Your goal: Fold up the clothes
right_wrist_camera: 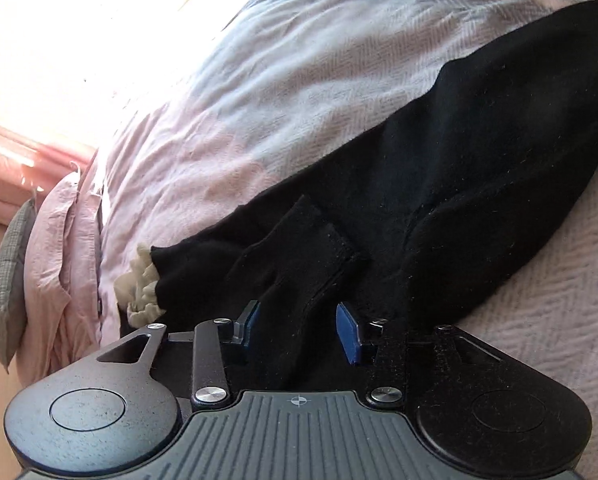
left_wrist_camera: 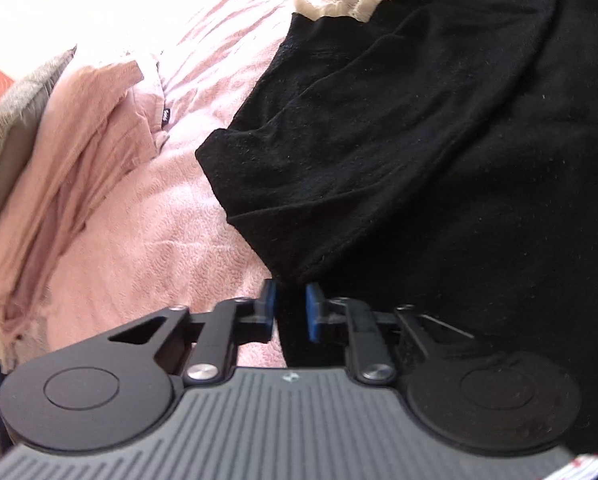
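Observation:
A black knit garment [left_wrist_camera: 419, 140] lies spread on a pink bedspread [left_wrist_camera: 159, 240], one sleeve bunched toward the left. In the left wrist view my left gripper [left_wrist_camera: 291, 304] sits at the garment's near edge, its blue pads close together with a strip of black fabric pinched between them. In the right wrist view the same black garment [right_wrist_camera: 479, 160] runs across the bed, and my right gripper [right_wrist_camera: 297, 326] has a thick folded band of it filling the gap between its pads. A cream ruffled piece [right_wrist_camera: 139, 284] pokes out from under the garment's far end.
A crumpled pink shirt [left_wrist_camera: 79, 140] lies on the bed to the left, next to a grey cushion [left_wrist_camera: 15, 120]. Both also show in the right wrist view: pink shirt [right_wrist_camera: 59, 240], grey cushion [right_wrist_camera: 11, 280]. Bright window light washes out the far side.

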Motion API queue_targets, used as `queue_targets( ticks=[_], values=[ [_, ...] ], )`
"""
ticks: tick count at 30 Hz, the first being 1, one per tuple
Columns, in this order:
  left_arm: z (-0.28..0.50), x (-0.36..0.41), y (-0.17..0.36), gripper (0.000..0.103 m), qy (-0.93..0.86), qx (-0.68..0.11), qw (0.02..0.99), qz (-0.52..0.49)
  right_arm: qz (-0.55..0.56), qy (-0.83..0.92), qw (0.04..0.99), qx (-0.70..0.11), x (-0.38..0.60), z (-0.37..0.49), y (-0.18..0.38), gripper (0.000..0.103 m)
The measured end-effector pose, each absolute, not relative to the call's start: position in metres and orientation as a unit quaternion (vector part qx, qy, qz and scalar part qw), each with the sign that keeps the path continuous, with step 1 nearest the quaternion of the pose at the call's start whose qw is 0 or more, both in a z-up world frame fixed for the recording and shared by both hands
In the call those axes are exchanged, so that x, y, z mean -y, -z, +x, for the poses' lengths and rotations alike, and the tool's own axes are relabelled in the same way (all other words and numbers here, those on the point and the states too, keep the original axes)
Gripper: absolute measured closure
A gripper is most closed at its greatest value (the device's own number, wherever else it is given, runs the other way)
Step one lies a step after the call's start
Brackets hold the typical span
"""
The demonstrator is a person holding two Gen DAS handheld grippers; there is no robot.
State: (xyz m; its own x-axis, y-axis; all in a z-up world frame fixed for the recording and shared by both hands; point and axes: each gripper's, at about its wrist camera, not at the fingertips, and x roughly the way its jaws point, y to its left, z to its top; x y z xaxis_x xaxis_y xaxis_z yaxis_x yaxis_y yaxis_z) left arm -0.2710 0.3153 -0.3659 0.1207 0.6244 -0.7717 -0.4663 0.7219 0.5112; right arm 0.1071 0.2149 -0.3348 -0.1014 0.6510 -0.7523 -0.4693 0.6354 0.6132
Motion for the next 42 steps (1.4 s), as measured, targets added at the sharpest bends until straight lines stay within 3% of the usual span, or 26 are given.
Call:
queue_targets(
  ticks=[1,2,6,12,13,14,16,24,31,32,34,38,42],
  values=[
    [-0.273,-0.318,0.365,0.095,-0.363,-0.551,0.749,0.065,0.066,-0.419,0.667,-0.613,-0.217,0.107,0.338,0.103],
    [-0.275,-0.321,0.364,0.1,-0.363,-0.549,0.751,0.057,0.056,-0.418,0.673,-0.608,-0.217,0.105,0.338,0.103],
    [-0.291,-0.338,0.354,0.1,-0.38,-0.53,0.758,-0.018,0.01,-0.425,0.702,-0.571,-0.197,0.089,0.316,0.103],
    [-0.288,-0.345,0.35,0.096,-0.388,-0.527,0.753,-0.072,-0.041,-0.418,0.7,-0.578,-0.192,0.077,0.331,0.103],
    [-0.288,-0.346,0.347,0.094,-0.395,-0.525,0.749,-0.082,-0.03,-0.417,0.693,-0.587,-0.189,0.081,0.325,0.095],
    [-0.29,-0.347,0.344,0.091,-0.402,-0.521,0.747,-0.097,-0.018,-0.419,0.691,-0.589,-0.184,0.086,0.318,0.078],
    [-0.297,-0.35,0.338,0.087,-0.423,-0.51,0.736,-0.14,0.022,-0.426,0.695,-0.578,-0.161,0.101,0.301,0.062],
    [-0.303,-0.349,0.317,0.074,-0.469,-0.465,0.706,-0.254,0.183,-0.224,0.794,-0.535,-0.012,0.238,0.306,0.062],
    [-0.284,-0.351,0.31,0.072,-0.467,-0.425,0.698,-0.336,0.314,-0.19,0.756,-0.542,0.02,0.308,0.34,0.062],
    [-0.282,-0.351,0.309,0.07,-0.465,-0.42,0.698,-0.345,0.311,-0.184,0.753,-0.55,0.016,0.312,0.343,0.066],
    [-0.282,-0.351,0.306,0.07,-0.464,-0.415,0.698,-0.353,0.303,-0.171,0.763,-0.545,0.01,0.315,0.341,0.101],
    [-0.292,-0.348,0.297,0.07,-0.466,-0.406,0.701,-0.356,0.167,-0.232,0.847,-0.449,-0.035,0.288,0.275,0.102],
    [-0.316,-0.346,0.294,0.07,-0.476,-0.388,0.691,-0.382,-0.014,-0.379,0.875,-0.3,-0.111,0.189,0.181,0.101]
  ],
)
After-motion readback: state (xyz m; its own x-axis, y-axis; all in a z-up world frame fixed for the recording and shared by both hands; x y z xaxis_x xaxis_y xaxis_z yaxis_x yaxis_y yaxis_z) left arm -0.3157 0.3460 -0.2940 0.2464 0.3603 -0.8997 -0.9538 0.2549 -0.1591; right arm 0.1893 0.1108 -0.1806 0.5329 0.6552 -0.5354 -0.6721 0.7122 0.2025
